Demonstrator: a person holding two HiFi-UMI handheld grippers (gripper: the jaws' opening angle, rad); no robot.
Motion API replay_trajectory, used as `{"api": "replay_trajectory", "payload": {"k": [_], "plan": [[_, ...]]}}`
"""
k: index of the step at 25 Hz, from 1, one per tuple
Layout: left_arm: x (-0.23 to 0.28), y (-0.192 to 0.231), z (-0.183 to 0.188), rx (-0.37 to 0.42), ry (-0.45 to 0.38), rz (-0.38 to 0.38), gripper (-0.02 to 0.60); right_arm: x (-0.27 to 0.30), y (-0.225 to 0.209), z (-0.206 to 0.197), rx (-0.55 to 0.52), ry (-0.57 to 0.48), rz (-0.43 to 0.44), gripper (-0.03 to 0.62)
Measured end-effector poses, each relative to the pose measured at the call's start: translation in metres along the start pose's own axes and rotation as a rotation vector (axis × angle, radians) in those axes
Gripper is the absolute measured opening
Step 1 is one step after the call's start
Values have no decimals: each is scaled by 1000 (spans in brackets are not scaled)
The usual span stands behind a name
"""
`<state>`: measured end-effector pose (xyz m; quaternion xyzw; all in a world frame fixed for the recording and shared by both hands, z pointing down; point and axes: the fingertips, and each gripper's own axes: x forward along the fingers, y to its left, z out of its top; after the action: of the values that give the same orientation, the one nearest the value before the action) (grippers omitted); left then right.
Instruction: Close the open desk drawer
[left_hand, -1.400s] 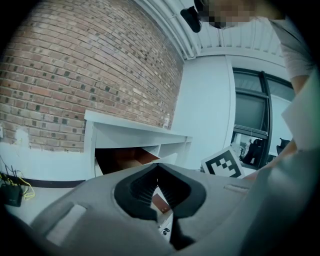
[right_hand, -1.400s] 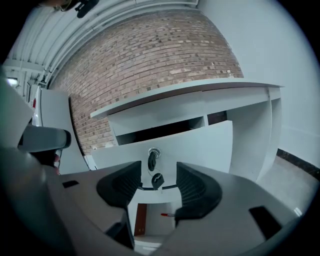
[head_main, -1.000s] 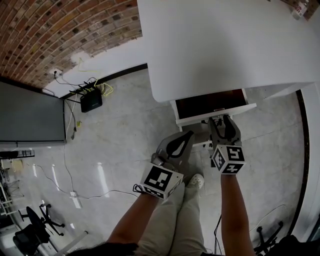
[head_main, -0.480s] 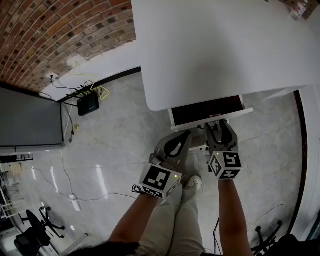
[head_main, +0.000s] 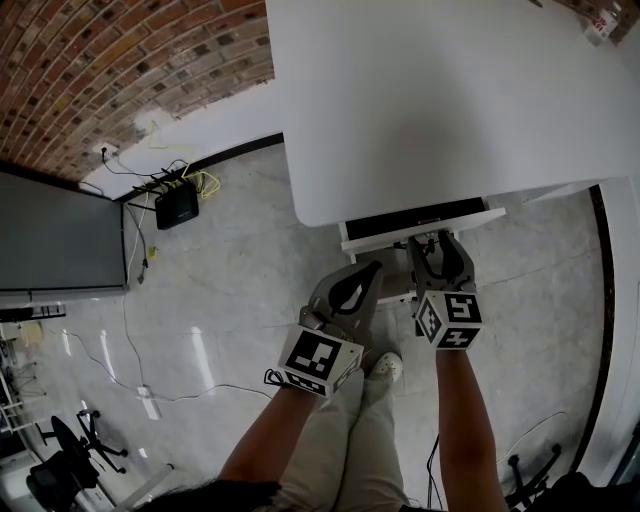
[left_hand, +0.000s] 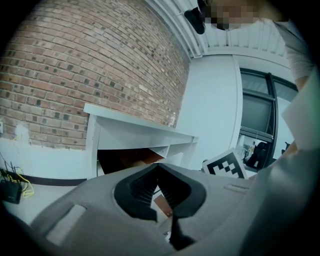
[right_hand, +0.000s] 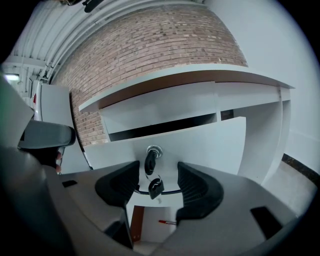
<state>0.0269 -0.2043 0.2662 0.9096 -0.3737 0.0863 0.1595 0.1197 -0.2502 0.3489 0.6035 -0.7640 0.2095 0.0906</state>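
Right gripper view | right gripper (right_hand: 158, 167) jaws wide, key (right_hand: 149, 161) btwn | drawer (right_hand: 200, 145) ajar | left gripper (left_hand: 158, 165) jaws together

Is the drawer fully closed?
No, the drawer front stands out from under the desk top, with a dark strip of its inside showing.

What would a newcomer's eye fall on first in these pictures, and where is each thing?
First the big white desk filling the head view's upper right, its drawer slightly open under the near edge. Next the right gripper, jaws apart at the drawer front, framing a key in the lock. The brick wall stands out upper left.
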Motion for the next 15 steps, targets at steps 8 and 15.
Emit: {"api": "replay_trajectory", "payload": {"k": [8, 15], "plan": [[3, 6, 3, -11, 0, 14, 6, 25, -3, 14, -6, 7, 2, 238], [7, 13, 3, -16, 9, 12, 6, 44, -4, 25, -8, 0, 0, 238]]}}
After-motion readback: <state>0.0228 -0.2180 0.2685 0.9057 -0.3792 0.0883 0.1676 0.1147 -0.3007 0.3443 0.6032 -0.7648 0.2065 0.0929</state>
